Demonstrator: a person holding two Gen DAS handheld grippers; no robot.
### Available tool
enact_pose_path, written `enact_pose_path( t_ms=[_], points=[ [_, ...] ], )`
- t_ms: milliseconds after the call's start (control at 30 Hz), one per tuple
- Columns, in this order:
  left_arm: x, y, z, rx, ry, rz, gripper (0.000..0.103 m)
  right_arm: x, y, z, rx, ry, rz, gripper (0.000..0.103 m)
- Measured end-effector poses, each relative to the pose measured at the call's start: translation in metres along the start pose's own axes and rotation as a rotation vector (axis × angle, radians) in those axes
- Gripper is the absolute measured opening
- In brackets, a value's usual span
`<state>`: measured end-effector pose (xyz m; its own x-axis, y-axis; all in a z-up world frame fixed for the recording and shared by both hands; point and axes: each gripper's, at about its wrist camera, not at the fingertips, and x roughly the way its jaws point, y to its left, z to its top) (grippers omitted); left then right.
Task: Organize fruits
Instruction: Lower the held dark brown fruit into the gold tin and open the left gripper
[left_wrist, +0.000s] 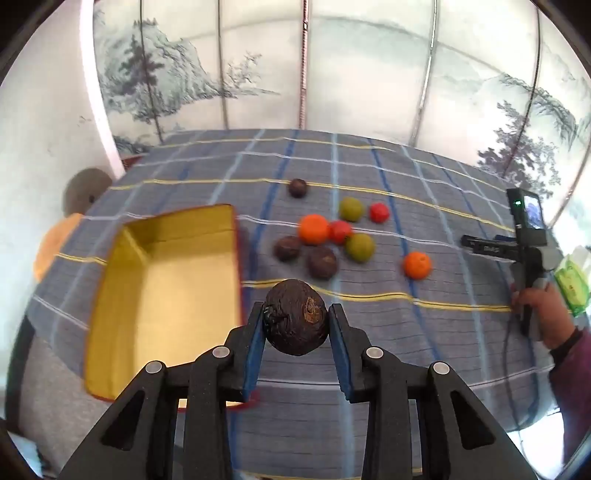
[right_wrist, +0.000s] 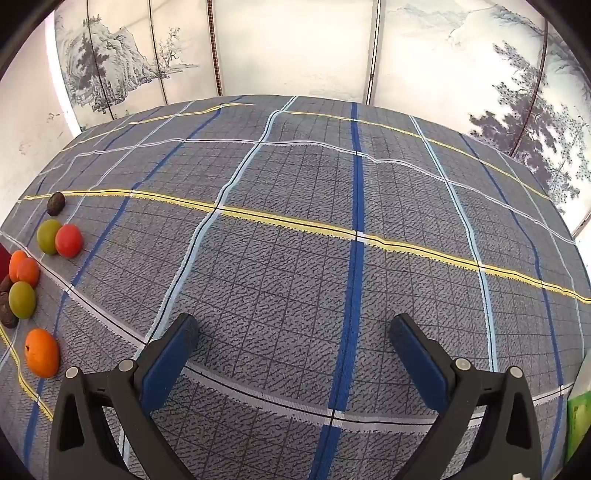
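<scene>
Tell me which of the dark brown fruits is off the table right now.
The wrinkled brown fruit clamped in the left claw; the other brown ones lie on the tablecloth.

Box (left_wrist: 159, 295) open-topped, nothing inside, just left of left hand-held gripper (left_wrist: 296, 321). Fruit cluster (left_wrist: 321, 240) crowds mid-bench beyond it. Lone orange (left_wrist: 417, 264) stands apart to right. Bare cloth (right_wrist: 314, 240) ahead of right hand-held gripper (right_wrist: 293, 332); fruits only along left edge.
</scene>
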<state>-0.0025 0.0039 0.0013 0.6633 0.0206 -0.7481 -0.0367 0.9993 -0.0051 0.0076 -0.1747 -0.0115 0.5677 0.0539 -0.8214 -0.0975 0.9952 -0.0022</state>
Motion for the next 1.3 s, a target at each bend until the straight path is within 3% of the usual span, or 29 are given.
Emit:
enact_pose_path(
  t_ms=[400,733,1067,1300],
  points=[
    [0.009,0.051,-0.005,0.024,-0.004,0.12,0.035,0.0,-0.002,0.0,0.001,0.001,-0.003,0.103],
    [0.048,0.083,-0.001,0.066,0.047,0.18,0.035,0.0,-0.002,0.0,0.0,0.001,-0.003,0.103],
    [0.088,0.109,0.022,0.14,0.087,0.265,0.036,0.0,-0.002,0.0,0.0,0.001,-0.003,0.103],
    [0.116,0.126,0.038,0.144,0.124,0.282,0.036,0.0,-0.002,0.0,0.0,0.001,-0.004,0.103]
  ],
)
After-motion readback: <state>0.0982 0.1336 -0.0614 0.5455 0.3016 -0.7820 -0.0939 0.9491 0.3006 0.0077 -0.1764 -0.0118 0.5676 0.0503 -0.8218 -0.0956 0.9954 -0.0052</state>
